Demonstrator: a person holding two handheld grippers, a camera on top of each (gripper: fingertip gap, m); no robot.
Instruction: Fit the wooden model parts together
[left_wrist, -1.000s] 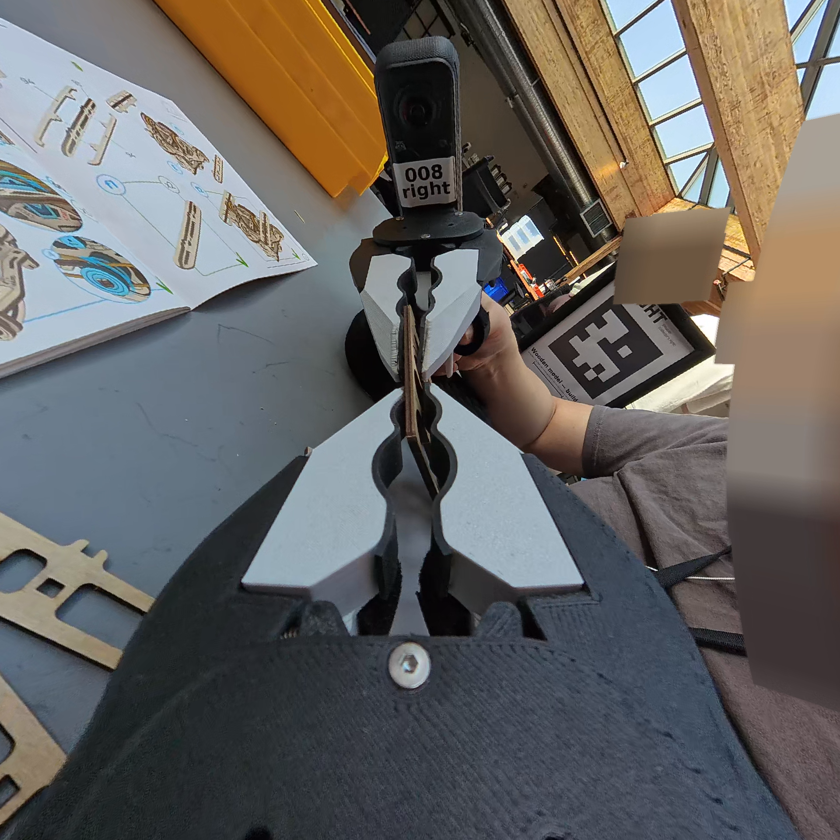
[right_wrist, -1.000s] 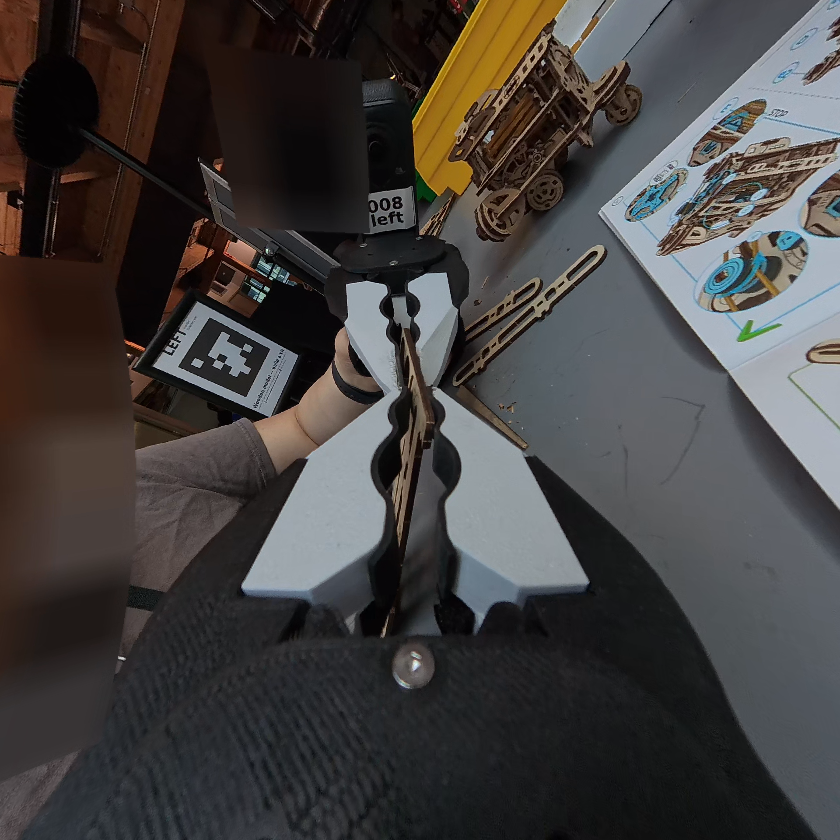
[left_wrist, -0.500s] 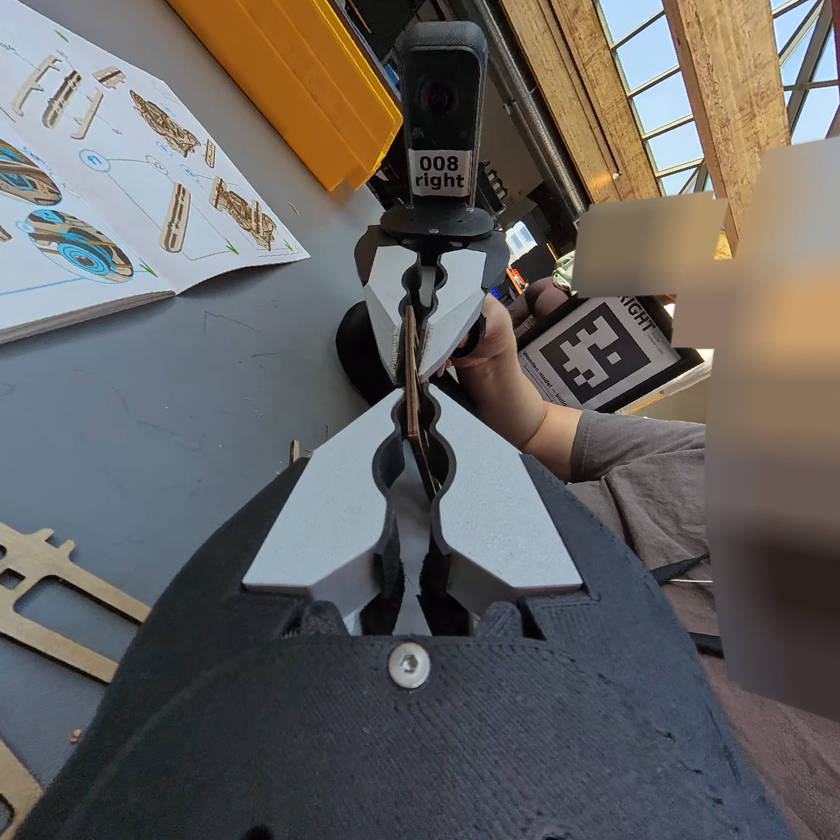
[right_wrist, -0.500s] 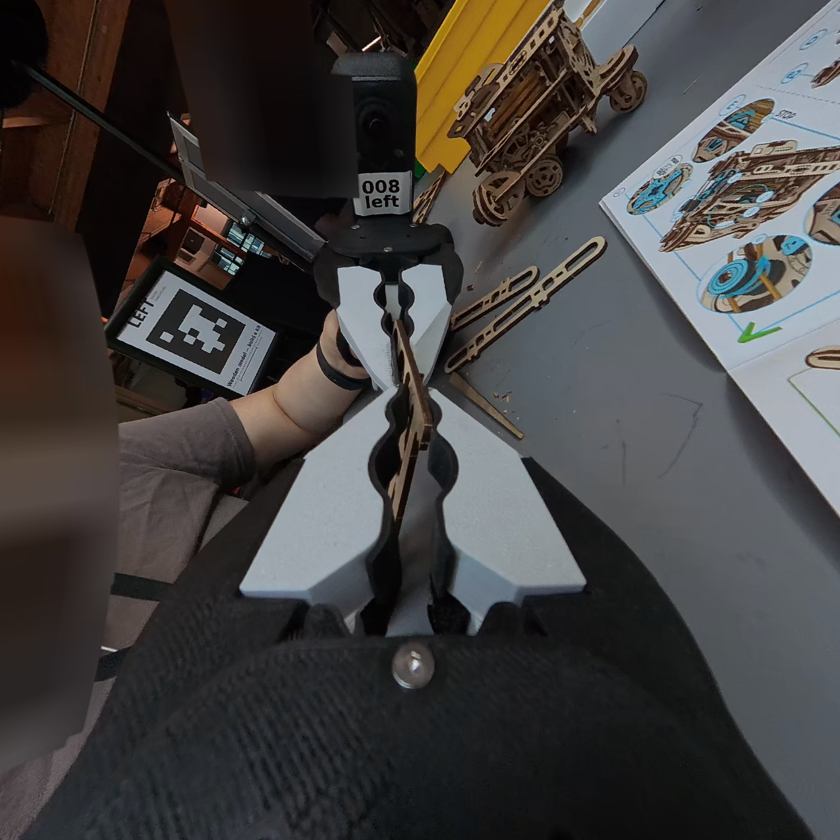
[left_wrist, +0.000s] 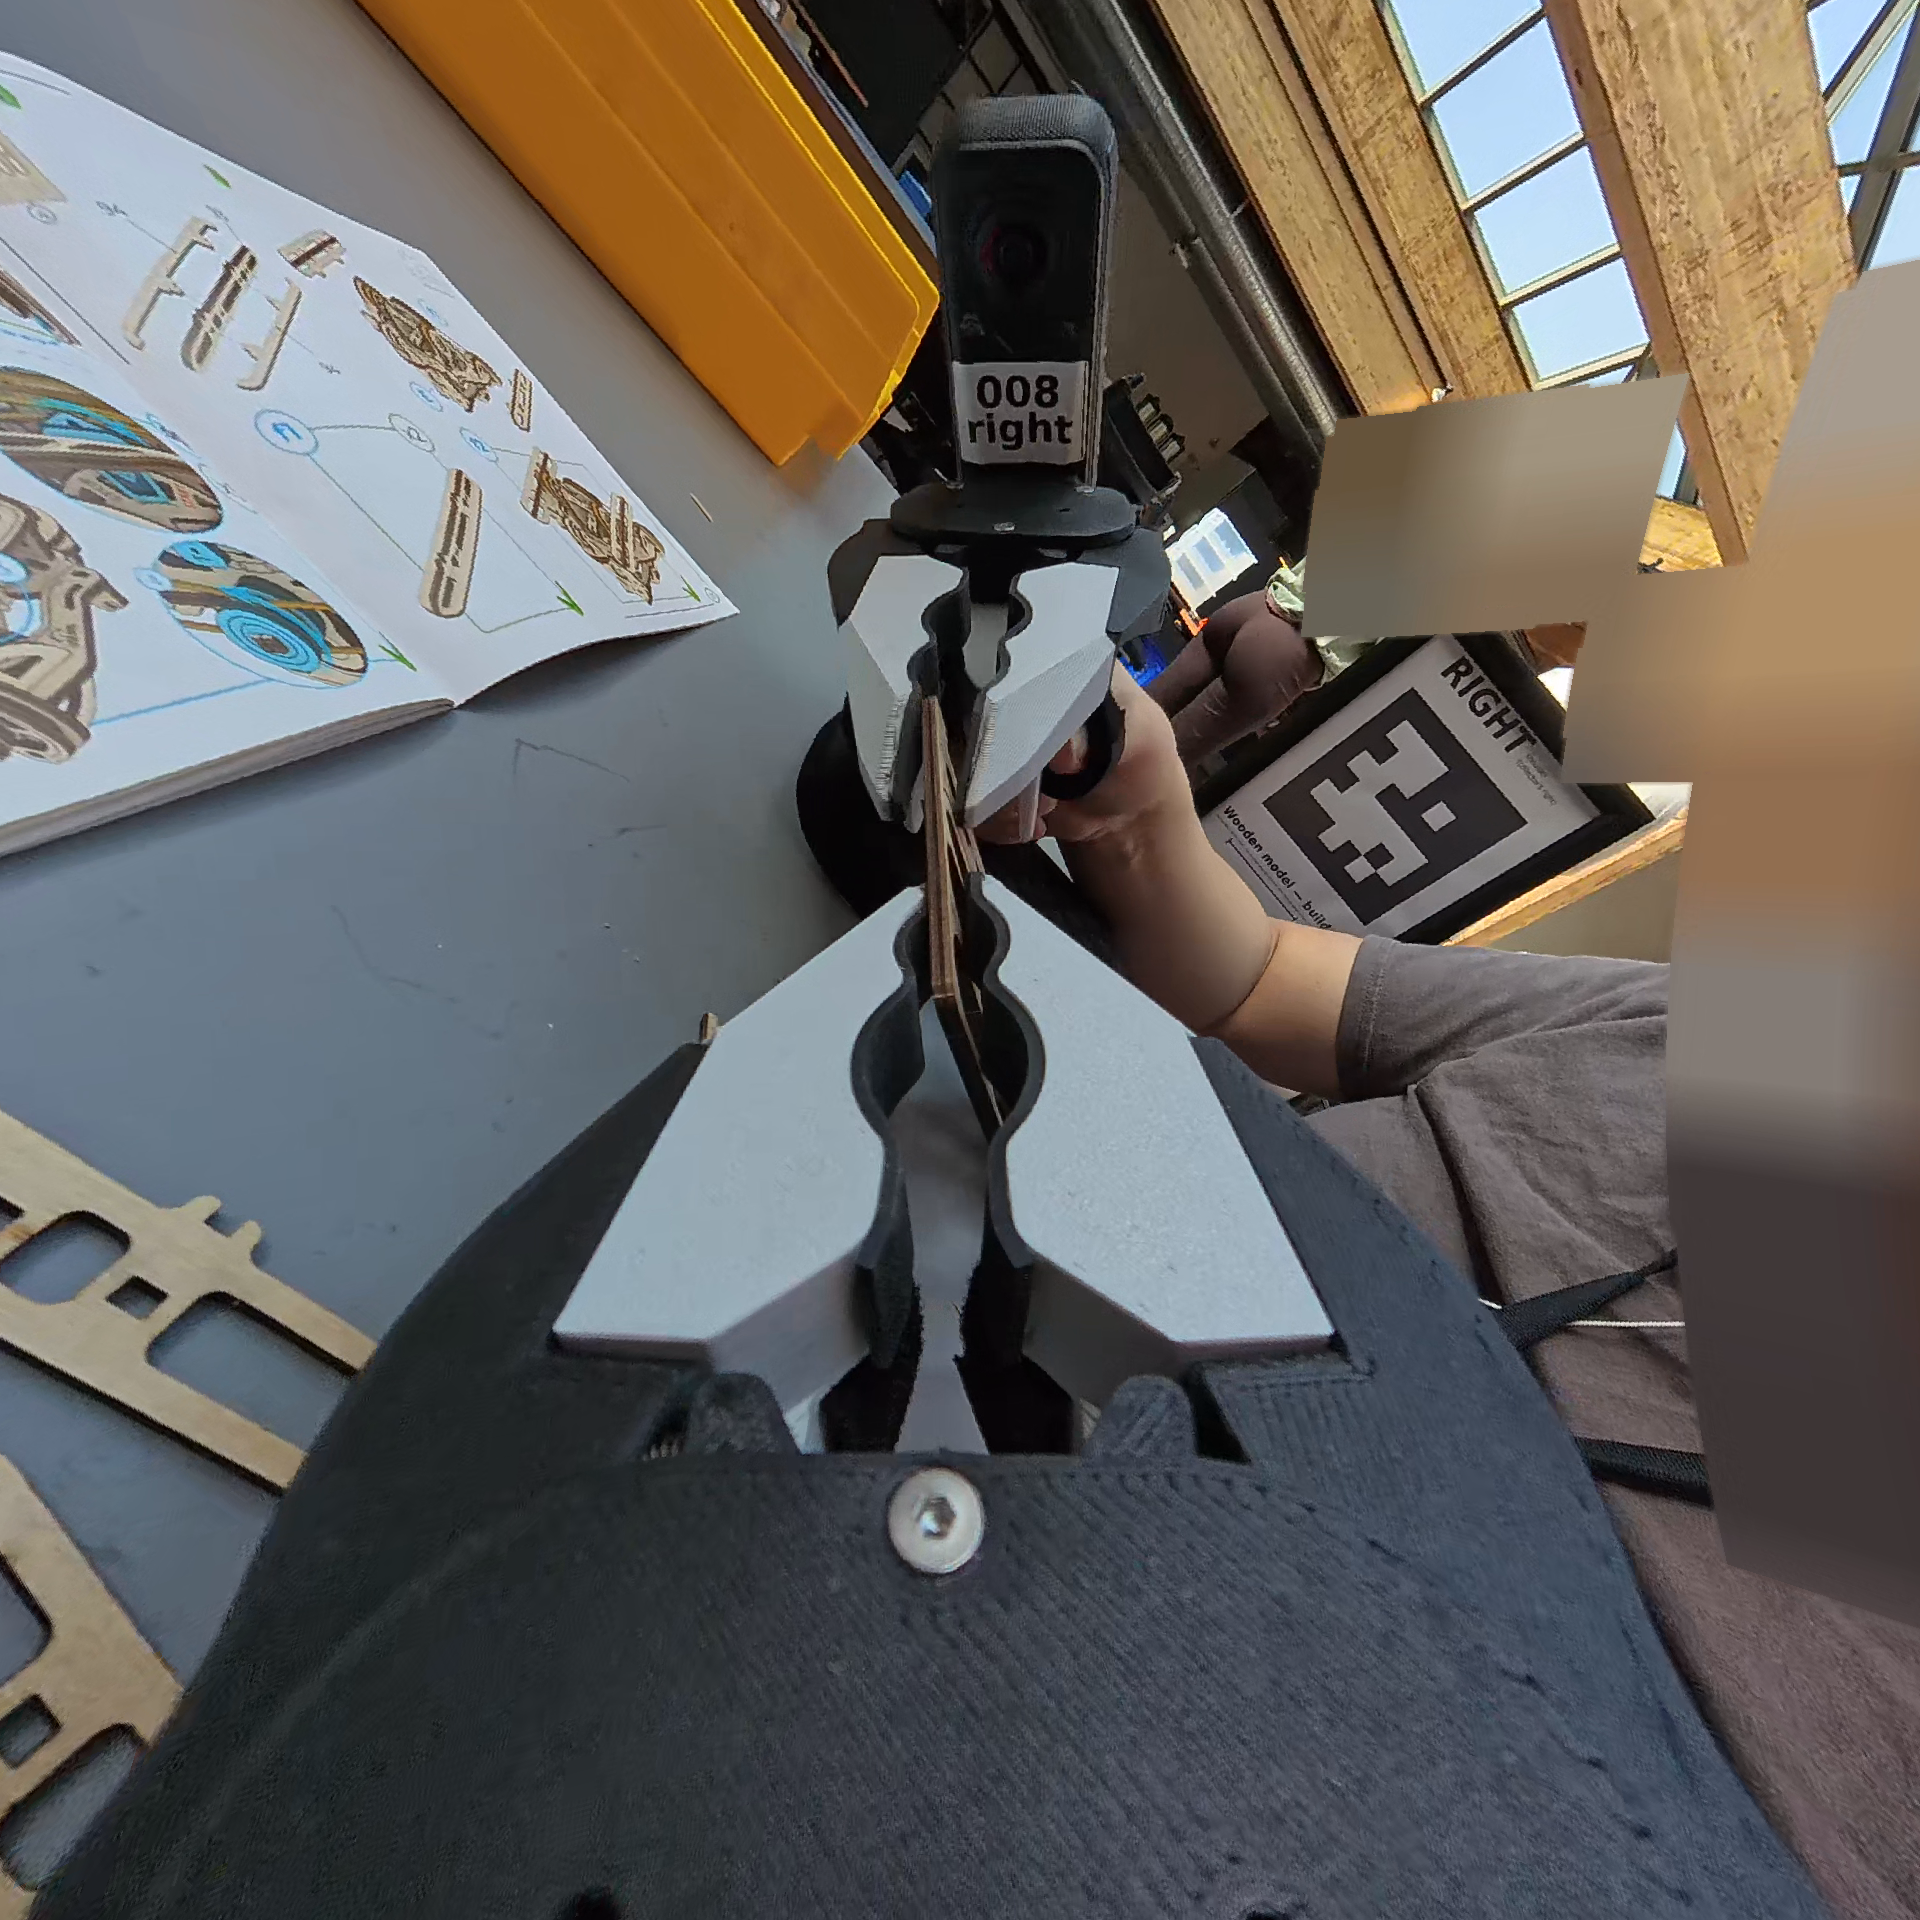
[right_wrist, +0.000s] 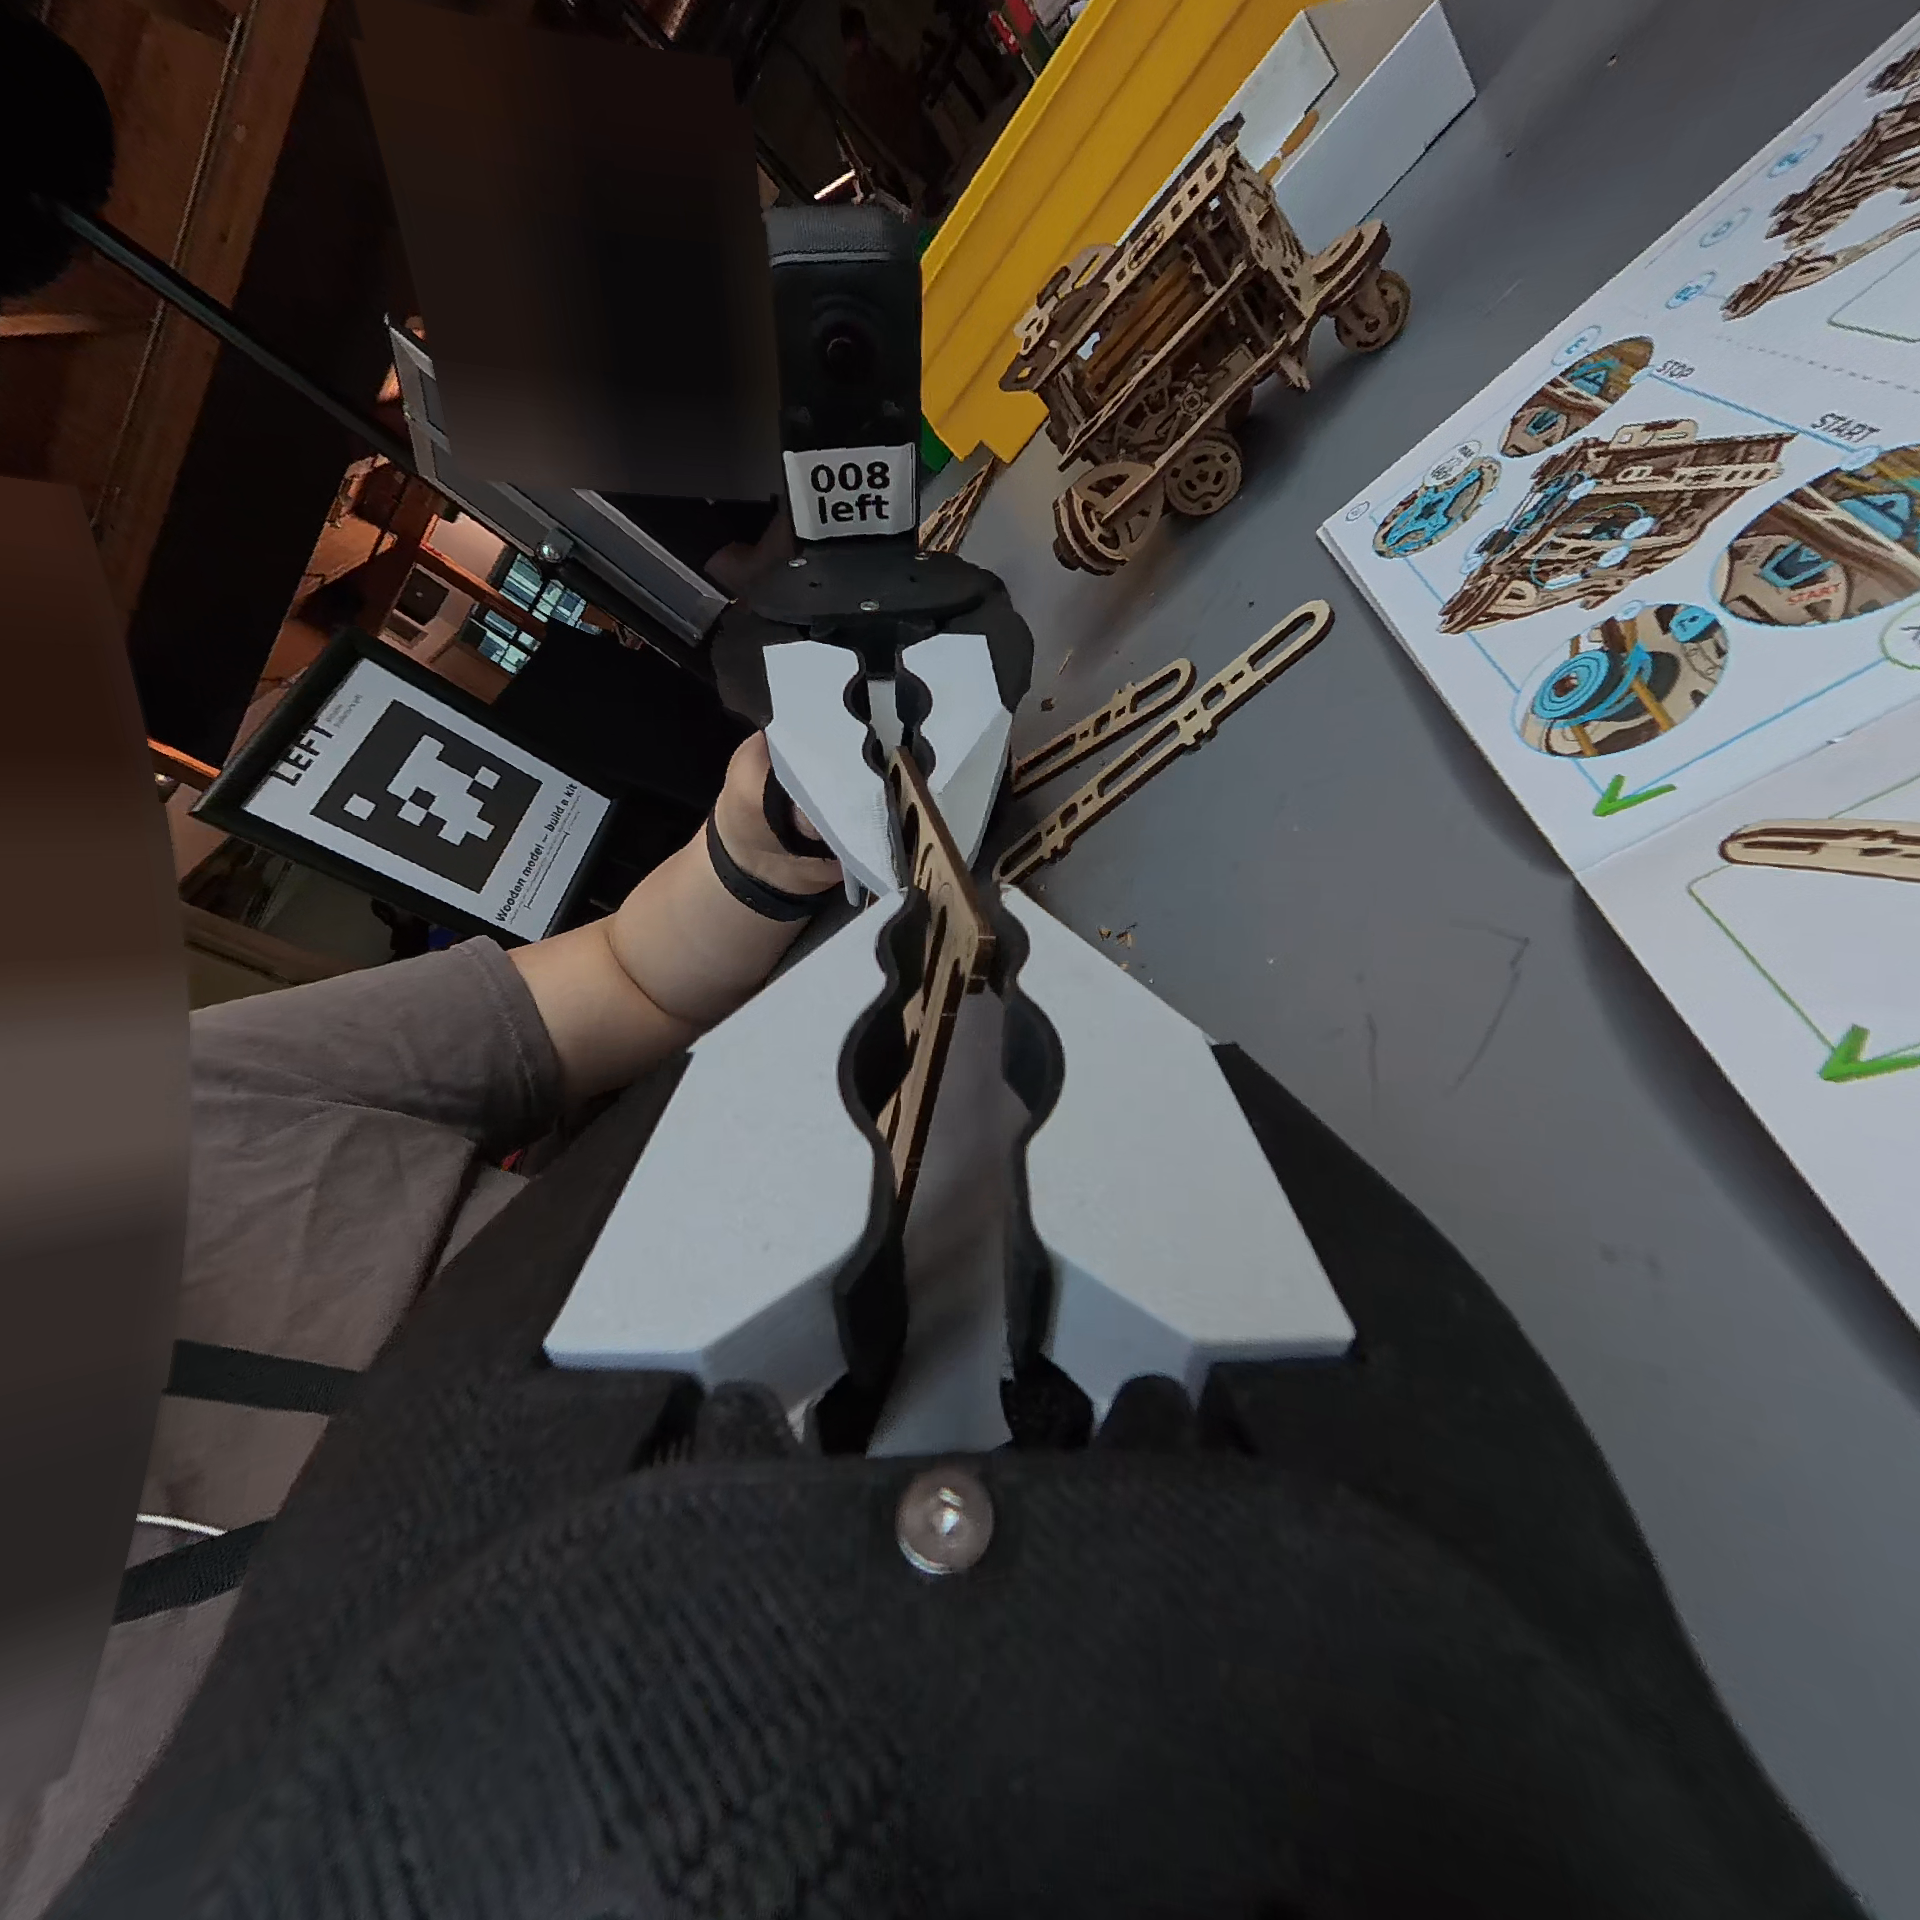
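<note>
**Holding one flat wooden part between two facing grippers**

Gripping is confirmed at both ends. The left gripper (left_wrist: 951, 914) has its jaws closed narrow on the near end of a thin wooden part (left_wrist: 943, 883), which stands on edge above the grey table (left_wrist: 436, 956). The right gripper (right_wrist: 951, 914) faces it tip to tip and is likewise clamped on the same wooden part (right_wrist: 935, 925), seen edge-on with cut slots along its face. Whether this is a single piece or two pieces pressed flat together cannot be told from either view.

In the left wrist view, the right gripper (left_wrist: 940, 790) shows farther off, carried by a hand (left_wrist: 1091, 790). In the right wrist view, the left gripper (right_wrist: 894, 831) shows the same way.

Surroundings noted:
- An open instruction booklet (left_wrist: 260, 468) lies on the table, well apart from the grippers.
- A partly built wooden cart (right_wrist: 1184, 374) stands beside a yellow bin (right_wrist: 1049, 260).
- Two loose slotted strips (right_wrist: 1153, 727) lie on the table near the left gripper.
- A cut-out plywood sheet (left_wrist: 156, 1320) lies at the table's near edge
</note>
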